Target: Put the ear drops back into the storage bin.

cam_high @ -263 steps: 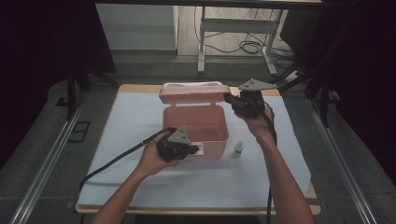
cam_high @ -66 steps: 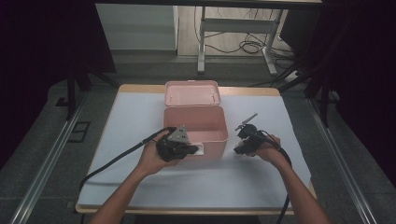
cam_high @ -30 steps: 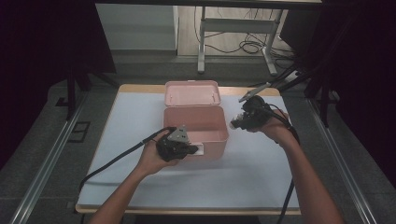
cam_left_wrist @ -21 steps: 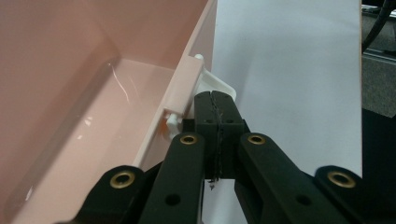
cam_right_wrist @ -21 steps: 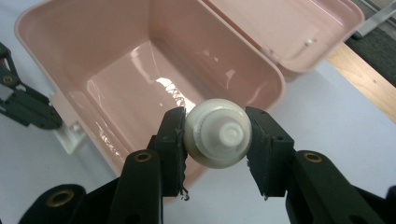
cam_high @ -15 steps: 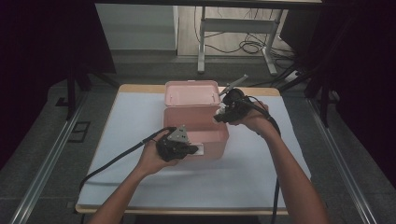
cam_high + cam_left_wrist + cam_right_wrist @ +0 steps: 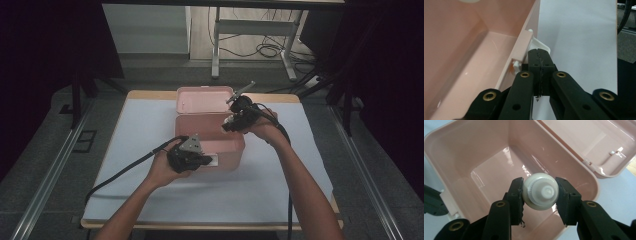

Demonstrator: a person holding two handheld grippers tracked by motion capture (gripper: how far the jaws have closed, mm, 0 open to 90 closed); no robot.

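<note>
Open pink box (image 7: 210, 135) interior, lid (image 7: 204, 99) back, unobstructed from above

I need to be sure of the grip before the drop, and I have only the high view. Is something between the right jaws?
Observer: Yes. The right gripper is shut on a small white bottle, clamped from both sides.
Operator: Is it over the box?
Observer: In the right gripper view the bottle hangs above the open cavity of the pink box; the part of the floor that shows is bare.
Operator: What is the left one doing?
Observer: The left gripper has its jaws shut together against the white latch on the box's front wall.
</note>
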